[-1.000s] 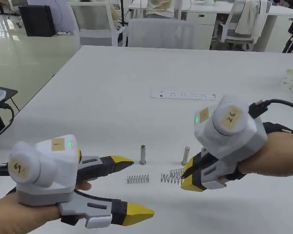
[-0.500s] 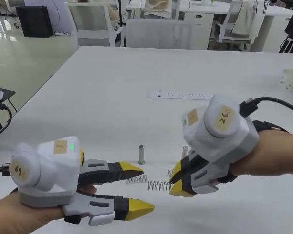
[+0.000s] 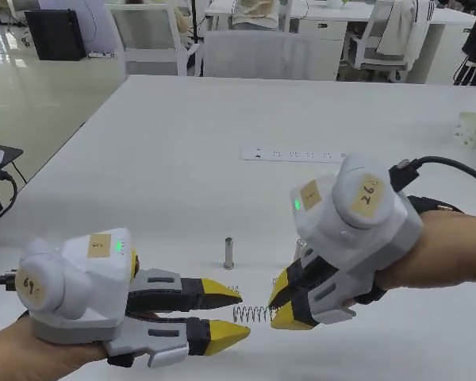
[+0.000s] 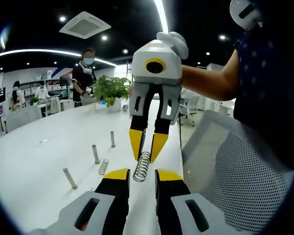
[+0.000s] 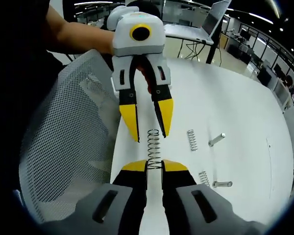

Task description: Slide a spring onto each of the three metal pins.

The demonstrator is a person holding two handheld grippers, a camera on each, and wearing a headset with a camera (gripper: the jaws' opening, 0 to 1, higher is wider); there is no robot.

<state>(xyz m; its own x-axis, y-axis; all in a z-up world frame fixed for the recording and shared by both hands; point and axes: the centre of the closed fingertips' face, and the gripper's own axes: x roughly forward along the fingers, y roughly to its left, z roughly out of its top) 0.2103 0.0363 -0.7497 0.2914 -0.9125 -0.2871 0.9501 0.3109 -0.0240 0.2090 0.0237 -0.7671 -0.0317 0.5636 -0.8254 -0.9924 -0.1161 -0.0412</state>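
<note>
My right gripper (image 3: 284,303) is shut on one end of a small wire spring (image 3: 254,313) and holds it level above the white table (image 3: 182,159). In the right gripper view the spring (image 5: 154,146) runs from my right gripper (image 5: 155,166) toward the left gripper (image 5: 150,133), whose jaws stand open around its free end. The left gripper (image 4: 143,175) sees the spring (image 4: 142,168) hanging from the right gripper (image 4: 145,156). Three metal pins (image 4: 112,139), (image 4: 95,153), (image 4: 70,178) stand upright on the table. One pin (image 3: 228,252) stands just beyond the grippers.
Two loose springs (image 5: 191,139), (image 5: 203,177) lie on the table near the pins. A white power strip (image 3: 293,154) lies farther back. A cup (image 3: 473,127) sits at the far right edge. Chairs and desks stand beyond the table; a person stands in the background.
The right gripper has lifted the spring off the table and carried it left. The left gripper has moved right to meet it, and its jaws now flank the spring's free end.
</note>
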